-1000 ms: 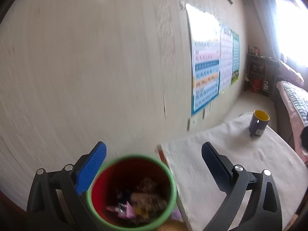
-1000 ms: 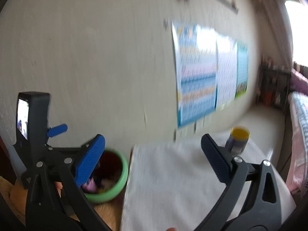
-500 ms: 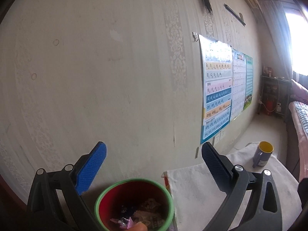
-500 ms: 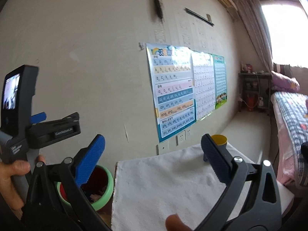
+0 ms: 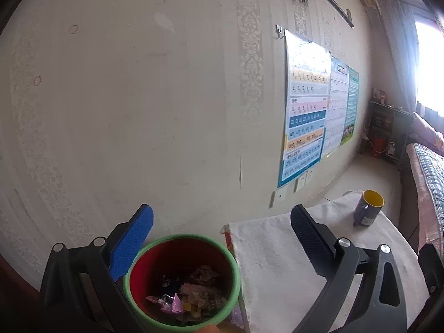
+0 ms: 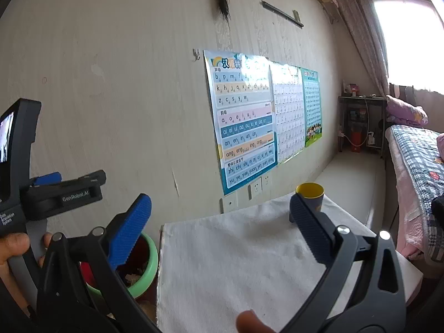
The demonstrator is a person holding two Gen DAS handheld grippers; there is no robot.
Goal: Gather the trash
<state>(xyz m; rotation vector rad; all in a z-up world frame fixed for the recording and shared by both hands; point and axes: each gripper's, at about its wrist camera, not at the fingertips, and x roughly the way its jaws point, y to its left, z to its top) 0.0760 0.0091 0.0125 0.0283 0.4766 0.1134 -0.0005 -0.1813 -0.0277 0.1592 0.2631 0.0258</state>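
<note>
Now both open grippers, left point(image 5: 222, 227) and right point(image 6: 220, 216), hold nothing, the round green-rimmed red plastic bin point(image 5: 181, 281) looks full of wrappers, so next find more trash.

Wrappers point(image 5: 183, 299) in bin point(image 5: 222, 252), beside table point(image 5: 277, 263)

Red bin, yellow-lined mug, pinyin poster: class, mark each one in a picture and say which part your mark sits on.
red bin point(image 5: 177, 258): left wrist view, inner red wall.
mug point(image 5: 367, 212): left wrist view, dark outer side.
pinyin poster point(image 6: 244, 127): right wrist view, middle of the sheet.
</note>
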